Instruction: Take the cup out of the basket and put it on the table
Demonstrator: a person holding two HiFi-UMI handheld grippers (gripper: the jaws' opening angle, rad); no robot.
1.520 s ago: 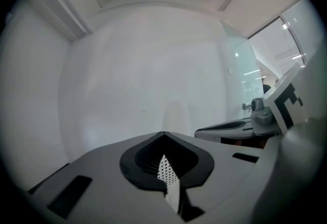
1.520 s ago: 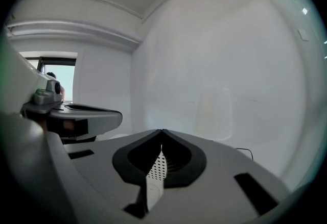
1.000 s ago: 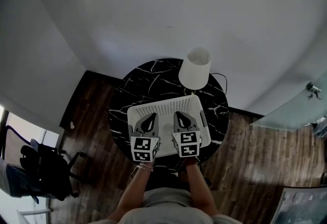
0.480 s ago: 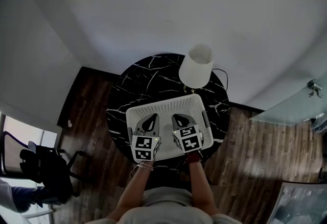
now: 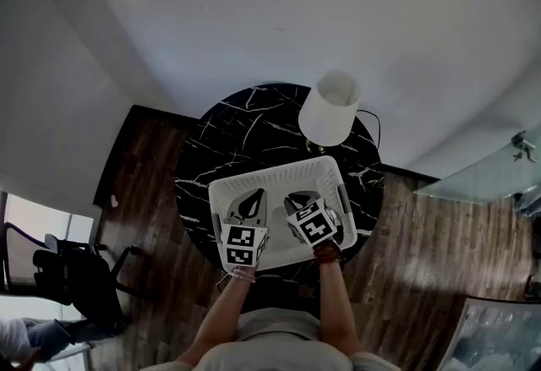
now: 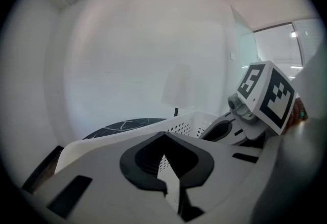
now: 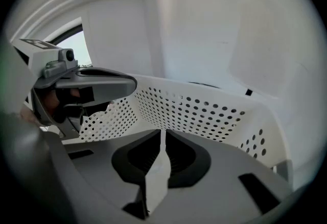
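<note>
A white perforated basket (image 5: 279,173) stands on the near half of a round black marble table (image 5: 237,120). No cup shows in any view; the grippers cover much of the basket's inside. My left gripper (image 5: 248,207) hovers over the basket's left half and my right gripper (image 5: 303,203) over its right half, side by side. In the left gripper view the left gripper (image 6: 163,159) has its jaws together with nothing between them, above the basket rim (image 6: 189,122). The right gripper (image 7: 162,141) is likewise shut and empty, facing the basket's holed wall (image 7: 204,110).
A table lamp with a white shade (image 5: 330,111) stands at the table's far right, just behind the basket, its cord trailing right. Dark wood floor surrounds the table. An office chair (image 5: 76,280) sits at the lower left, a glass surface (image 5: 482,183) at the right.
The right gripper has shifted a little to the right and turned clockwise over the basket. The left gripper has stayed almost where it was.
</note>
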